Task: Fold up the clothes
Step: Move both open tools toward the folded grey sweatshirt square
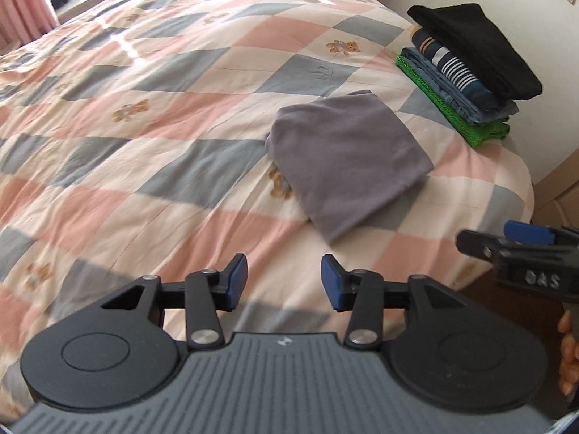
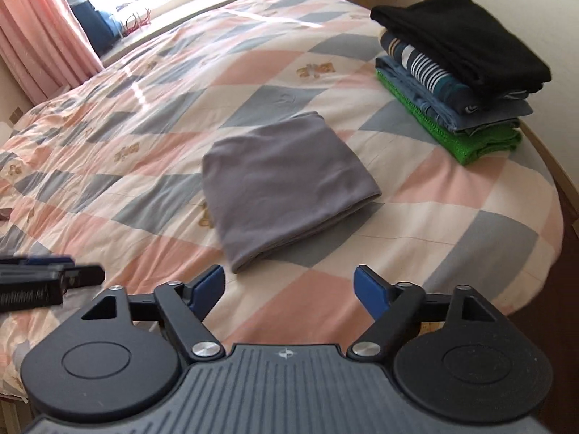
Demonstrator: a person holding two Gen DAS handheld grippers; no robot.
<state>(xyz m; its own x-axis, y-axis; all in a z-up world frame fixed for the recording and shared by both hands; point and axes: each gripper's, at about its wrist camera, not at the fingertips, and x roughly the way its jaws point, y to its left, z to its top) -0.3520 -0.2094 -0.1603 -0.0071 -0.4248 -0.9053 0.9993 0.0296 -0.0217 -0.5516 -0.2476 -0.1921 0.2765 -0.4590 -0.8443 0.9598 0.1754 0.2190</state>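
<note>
My left gripper (image 1: 284, 280) hung w/ jaws spread wide, nothing in them, above the near edge of the bed (image 1: 152, 115). My right gripper (image 2: 289, 291) was the same: jaws apart, empty, just short of the folded grey garment (image 2: 286, 181). That garment lay flat on the checked pink, blue & white quilt (image 2: 144, 126), a bit ahead of both grippers. Well apart from it, at the far right edge of the bed, sat a stack of folded clothes (image 2: 459, 79): black on top, then striped navy, blue, green at bottom. Pink curtains (image 2: 47, 36) hung beyond the bed.
</note>
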